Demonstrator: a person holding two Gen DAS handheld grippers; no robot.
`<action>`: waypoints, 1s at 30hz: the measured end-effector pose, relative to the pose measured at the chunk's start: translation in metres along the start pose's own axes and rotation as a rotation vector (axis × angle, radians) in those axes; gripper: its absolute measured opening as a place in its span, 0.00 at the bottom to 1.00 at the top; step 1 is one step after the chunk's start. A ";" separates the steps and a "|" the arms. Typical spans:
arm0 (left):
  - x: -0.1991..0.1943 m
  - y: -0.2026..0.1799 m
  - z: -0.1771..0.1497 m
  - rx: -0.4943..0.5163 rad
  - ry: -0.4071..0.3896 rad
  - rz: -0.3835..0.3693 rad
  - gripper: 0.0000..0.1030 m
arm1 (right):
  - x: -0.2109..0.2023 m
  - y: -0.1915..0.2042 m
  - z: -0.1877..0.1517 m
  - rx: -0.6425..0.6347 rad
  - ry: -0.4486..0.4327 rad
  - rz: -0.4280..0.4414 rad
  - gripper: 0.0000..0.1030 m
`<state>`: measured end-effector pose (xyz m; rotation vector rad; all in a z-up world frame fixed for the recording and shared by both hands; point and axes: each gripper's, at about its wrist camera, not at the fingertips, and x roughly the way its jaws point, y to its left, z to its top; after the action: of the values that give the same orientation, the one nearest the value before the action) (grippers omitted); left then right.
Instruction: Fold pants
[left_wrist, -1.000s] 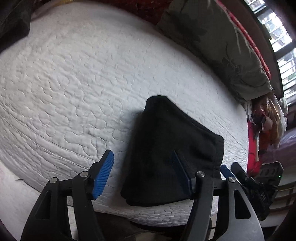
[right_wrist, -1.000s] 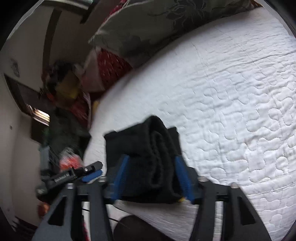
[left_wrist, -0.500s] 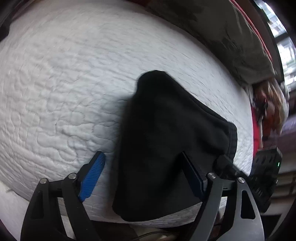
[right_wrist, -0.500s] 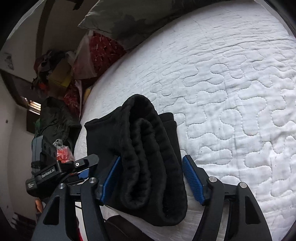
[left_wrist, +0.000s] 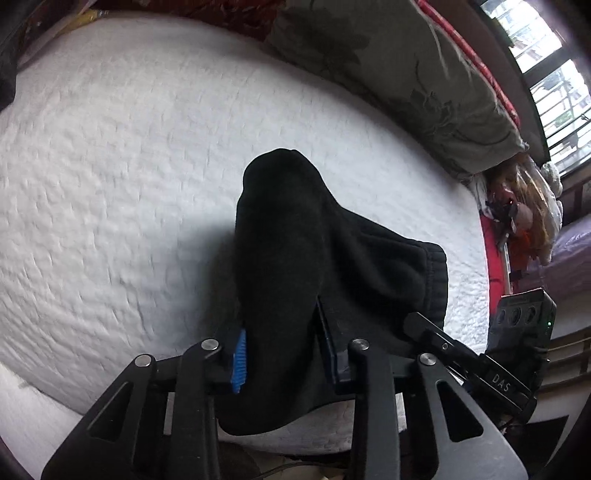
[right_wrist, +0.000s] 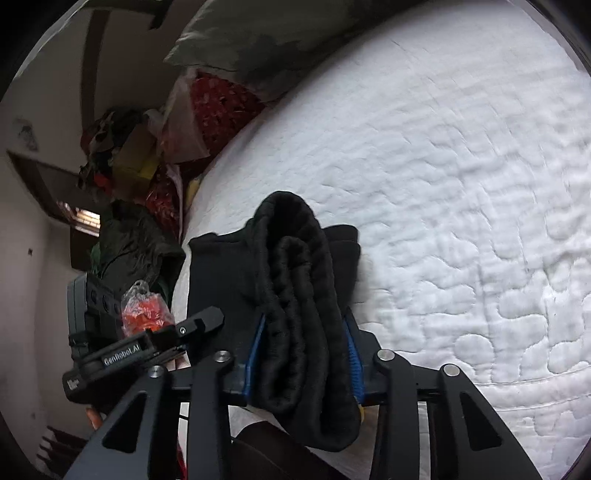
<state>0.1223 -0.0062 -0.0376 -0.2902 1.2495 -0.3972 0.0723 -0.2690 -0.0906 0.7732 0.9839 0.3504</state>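
Note:
The black pants (left_wrist: 295, 258) lie folded into a thick bundle near the front edge of the white quilted bed (left_wrist: 129, 166). My left gripper (left_wrist: 282, 350) is closing, its blue pads pinching one end of the bundle. From the other side, the pants (right_wrist: 299, 295) show stacked rolled layers, and my right gripper (right_wrist: 304, 360) is also closing, with its blue pads pressed against both flanks of that stack. Each gripper appears in the other's view: the right gripper's body (left_wrist: 480, 369) at the lower right, the left gripper's body (right_wrist: 140, 347) at the lower left.
A grey floral pillow (left_wrist: 406, 74) lies along the far side of the bed, with a red patterned cloth (right_wrist: 218, 107) beside it. Clutter and bags (right_wrist: 125, 155) are piled past the bed's end. A barred window (left_wrist: 546, 66) is at the upper right.
Both grippers went from wide open around the bundle to squeezed onto it. The left gripper shifted across so the pants' end now sits between its pads.

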 end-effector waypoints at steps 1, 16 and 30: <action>-0.004 0.000 0.013 0.000 -0.016 0.005 0.28 | 0.000 0.006 0.004 -0.007 -0.004 0.012 0.36; 0.053 0.032 0.117 0.042 -0.003 0.302 0.42 | 0.087 0.020 0.110 0.017 -0.044 -0.156 0.43; -0.020 0.011 0.037 -0.018 -0.191 0.401 0.55 | -0.008 0.076 0.058 -0.212 -0.143 -0.305 0.82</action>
<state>0.1541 0.0122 -0.0145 -0.0850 1.0917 -0.0117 0.1232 -0.2456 -0.0120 0.4410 0.8969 0.1287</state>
